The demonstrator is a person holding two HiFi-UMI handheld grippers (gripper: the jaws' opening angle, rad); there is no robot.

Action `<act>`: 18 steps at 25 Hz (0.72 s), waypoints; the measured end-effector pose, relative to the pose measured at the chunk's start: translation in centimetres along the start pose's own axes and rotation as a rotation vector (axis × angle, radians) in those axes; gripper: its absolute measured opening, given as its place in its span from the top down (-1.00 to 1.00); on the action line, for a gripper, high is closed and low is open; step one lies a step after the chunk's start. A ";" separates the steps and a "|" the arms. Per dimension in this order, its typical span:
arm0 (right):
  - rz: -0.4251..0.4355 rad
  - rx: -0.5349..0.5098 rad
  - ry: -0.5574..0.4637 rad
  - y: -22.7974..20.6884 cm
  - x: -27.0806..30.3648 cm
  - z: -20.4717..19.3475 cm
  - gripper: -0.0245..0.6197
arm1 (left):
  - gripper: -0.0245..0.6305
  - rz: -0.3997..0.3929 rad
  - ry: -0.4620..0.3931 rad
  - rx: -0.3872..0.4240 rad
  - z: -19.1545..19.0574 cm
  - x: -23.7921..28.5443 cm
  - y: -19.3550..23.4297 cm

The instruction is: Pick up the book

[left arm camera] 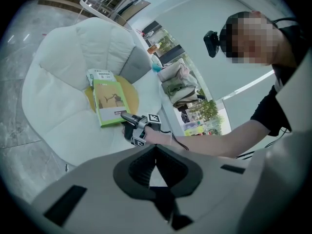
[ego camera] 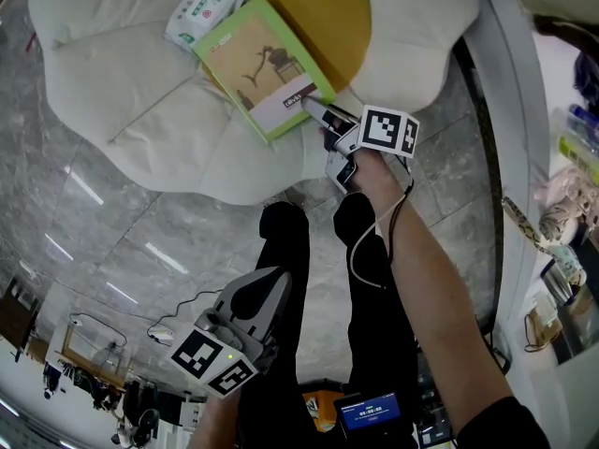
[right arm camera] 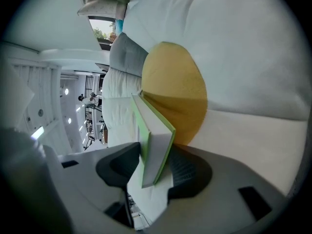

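Note:
A green book [ego camera: 257, 64] with a beige cover picture lies flat on a white flower-shaped cushion seat [ego camera: 122, 82], partly over its yellow centre [ego camera: 328, 17]. My right gripper [ego camera: 314, 106] reaches the book's near corner, and in the right gripper view the book [right arm camera: 153, 145] stands edge-on between both pads, filling the gap. From the left gripper view the book [left arm camera: 109, 101] rests on the seat with the right gripper [left arm camera: 124, 116] at its corner. My left gripper [ego camera: 267, 288] hangs low over the floor, far from the seat, jaws together with nothing between them.
A white tissue pack [ego camera: 211, 3] lies against the book's far end. The person's black-clad legs [ego camera: 290, 251] stand on the grey marble floor [ego camera: 103, 241] before the seat. A white curved rail [ego camera: 519, 110] and cluttered shelves [ego camera: 571, 213] run along the right.

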State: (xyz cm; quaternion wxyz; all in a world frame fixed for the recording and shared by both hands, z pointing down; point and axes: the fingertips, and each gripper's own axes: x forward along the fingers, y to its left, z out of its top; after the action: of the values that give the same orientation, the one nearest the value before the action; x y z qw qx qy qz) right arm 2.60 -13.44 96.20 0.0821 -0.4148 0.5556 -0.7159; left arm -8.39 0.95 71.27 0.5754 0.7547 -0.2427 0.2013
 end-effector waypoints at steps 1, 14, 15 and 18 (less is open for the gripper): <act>-0.005 -0.002 0.003 0.2 -0.2 -0.2 0.31 | 0.88 -0.004 0.000 0.002 0.0 0.0 -0.3; -0.035 0.036 0.027 1.6 -4.8 -1.8 0.40 | 0.88 -0.034 -0.009 0.016 0.4 -0.1 -3.8; -0.035 0.037 0.026 1.7 -5.2 -1.7 0.41 | 0.88 -0.037 -0.010 0.016 0.4 -0.1 -4.0; -0.033 0.044 0.031 2.0 -6.2 -2.0 0.41 | 0.88 -0.045 -0.009 0.013 0.1 -0.2 -4.7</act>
State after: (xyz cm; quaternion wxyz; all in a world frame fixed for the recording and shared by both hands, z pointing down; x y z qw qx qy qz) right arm 4.50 -9.15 91.26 0.0708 -0.4111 0.5337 -0.7356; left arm -5.70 1.93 67.54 0.5737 0.7646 -0.2270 0.1867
